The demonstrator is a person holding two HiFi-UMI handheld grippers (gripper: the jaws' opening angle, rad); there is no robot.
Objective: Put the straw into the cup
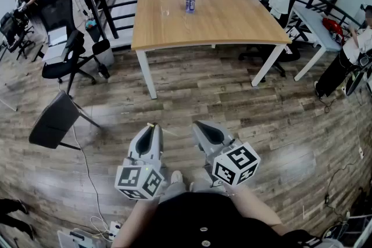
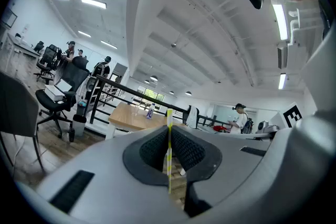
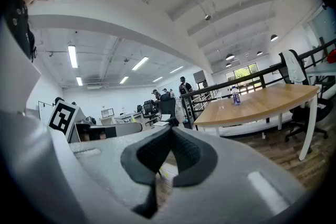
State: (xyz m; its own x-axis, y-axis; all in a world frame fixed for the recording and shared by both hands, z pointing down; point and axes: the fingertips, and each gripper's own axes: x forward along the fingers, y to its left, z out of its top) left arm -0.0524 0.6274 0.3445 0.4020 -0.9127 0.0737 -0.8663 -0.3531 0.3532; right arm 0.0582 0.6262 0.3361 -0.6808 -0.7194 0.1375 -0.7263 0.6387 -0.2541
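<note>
Yellow-striped straw (image 2: 169, 119) pinched upright, left gripper (image 1: 151, 130) level.

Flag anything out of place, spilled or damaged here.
Nothing stands out. The left gripper is shut on the straw, which stands upright and looks unbent. The right gripper is shut and empty. The bottle stands upright on the table.

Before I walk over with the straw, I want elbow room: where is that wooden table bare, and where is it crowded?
The table is bare across its near half, up to the bottle, and along its right side. Only the far middle is taken, by the bottle and a clear cup.
</note>
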